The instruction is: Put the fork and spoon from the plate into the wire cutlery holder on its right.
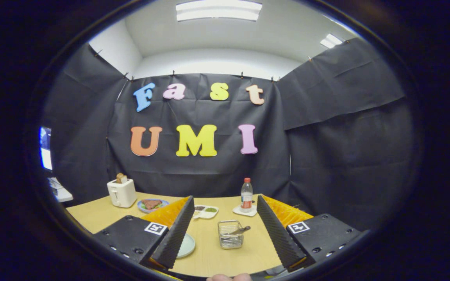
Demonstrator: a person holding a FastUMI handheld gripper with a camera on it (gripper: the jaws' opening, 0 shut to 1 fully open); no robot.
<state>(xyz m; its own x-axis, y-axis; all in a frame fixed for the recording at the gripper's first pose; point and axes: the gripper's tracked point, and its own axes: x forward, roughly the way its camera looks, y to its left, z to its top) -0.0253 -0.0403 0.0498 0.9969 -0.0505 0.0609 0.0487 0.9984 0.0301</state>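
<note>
My gripper (pixel 225 200) is open, its fingers spread wide and held above the wooden table (pixel 213 261). Between the fingers and a little ahead of them stands the wire cutlery holder (pixel 229 235). A metal cutlery handle (pixel 240 230) leans out over the holder's right rim; I cannot tell whether it is the fork or the spoon. Left of the holder lies a pale round plate (pixel 187 246), mostly hidden behind my left finger (pixel 178 230). What lies on the hidden part of the plate cannot be seen.
Beyond the fingers stand a white toaster (pixel 121 192) with bread in it, a blue plate of food (pixel 152 204), a small divided dish (pixel 205 211) and a water bottle (pixel 246 195) on a white coaster. A person's fingertips (pixel 229 277) show at the table's near edge.
</note>
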